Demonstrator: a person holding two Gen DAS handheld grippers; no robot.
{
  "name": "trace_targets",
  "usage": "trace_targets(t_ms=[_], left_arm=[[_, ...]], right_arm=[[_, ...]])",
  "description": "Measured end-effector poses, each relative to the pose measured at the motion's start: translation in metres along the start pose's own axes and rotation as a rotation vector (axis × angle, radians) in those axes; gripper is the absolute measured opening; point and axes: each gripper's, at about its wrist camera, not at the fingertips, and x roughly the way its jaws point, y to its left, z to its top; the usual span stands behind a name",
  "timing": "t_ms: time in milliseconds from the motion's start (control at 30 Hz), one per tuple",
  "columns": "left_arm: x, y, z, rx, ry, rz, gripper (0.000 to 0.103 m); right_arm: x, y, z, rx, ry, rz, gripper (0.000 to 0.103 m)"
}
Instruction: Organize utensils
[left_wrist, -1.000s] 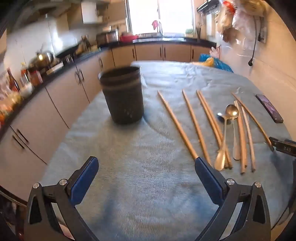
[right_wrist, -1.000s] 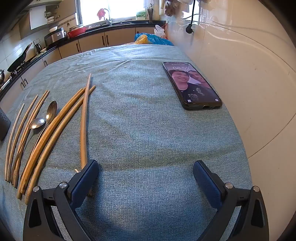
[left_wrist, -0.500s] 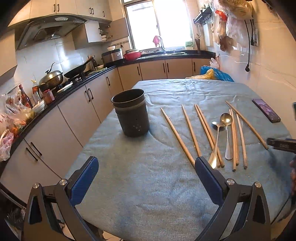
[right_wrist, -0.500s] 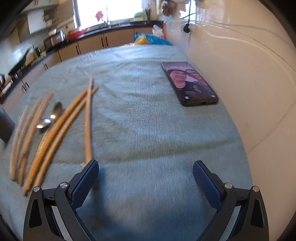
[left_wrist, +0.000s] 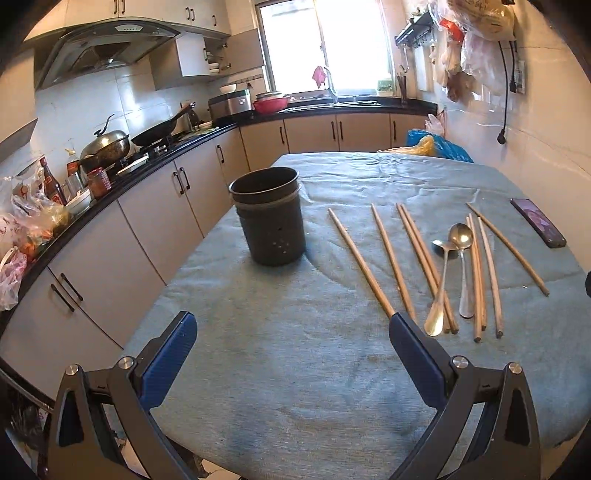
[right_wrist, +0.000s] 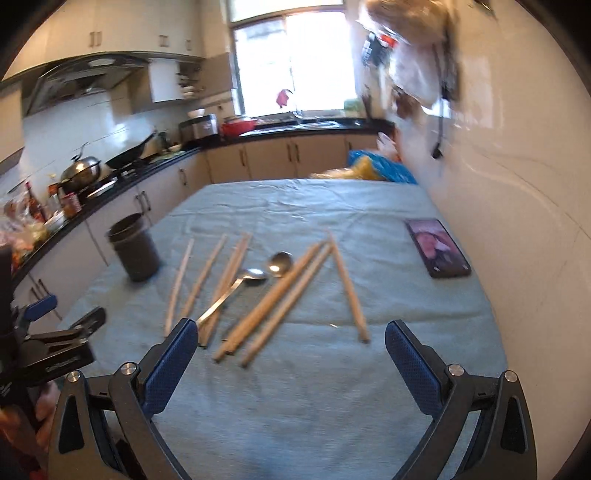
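A dark cylindrical holder (left_wrist: 269, 216) (right_wrist: 133, 246) stands upright on the blue-grey tablecloth (left_wrist: 295, 362). To its right lie several long wooden chopsticks (left_wrist: 360, 262) (right_wrist: 275, 301) and two metal spoons (left_wrist: 461, 254) (right_wrist: 236, 290), spread flat in a row. My left gripper (left_wrist: 293, 349) is open above the near edge, holding nothing, with the leftmost chopstick's end by its right finger. My right gripper (right_wrist: 291, 354) is open and holds nothing, raised above the near ends of the chopsticks. The left gripper (right_wrist: 55, 332) also shows at the left of the right wrist view.
A phone (left_wrist: 537, 221) (right_wrist: 437, 247) lies near the table's right edge beside the tiled wall. Kitchen counters with pots and bottles (left_wrist: 107, 147) run along the left and back. A blue and yellow bag (right_wrist: 373, 170) sits at the table's far end.
Both grippers have pulled back and risen, so the whole table now shows. The right view now looks over all the utensils. Nothing was picked up.
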Motion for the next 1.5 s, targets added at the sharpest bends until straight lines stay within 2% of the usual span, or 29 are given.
trace_targets(t_ms=[133,300,1500], left_arm=[[0.004,0.004,0.0,-0.01,0.013,0.0,0.103],[0.005,0.006,-0.001,-0.01,0.015,-0.001,0.103],[0.015,0.002,-0.006,0.008,0.046,-0.002,0.103]], right_arm=[[0.01,0.016,-0.001,-0.017,0.021,0.032,0.099],[0.013,0.01,-0.002,-0.007,0.045,0.05,0.092],[0.025,0.009,-0.005,0.011,0.09,0.107,0.089]])
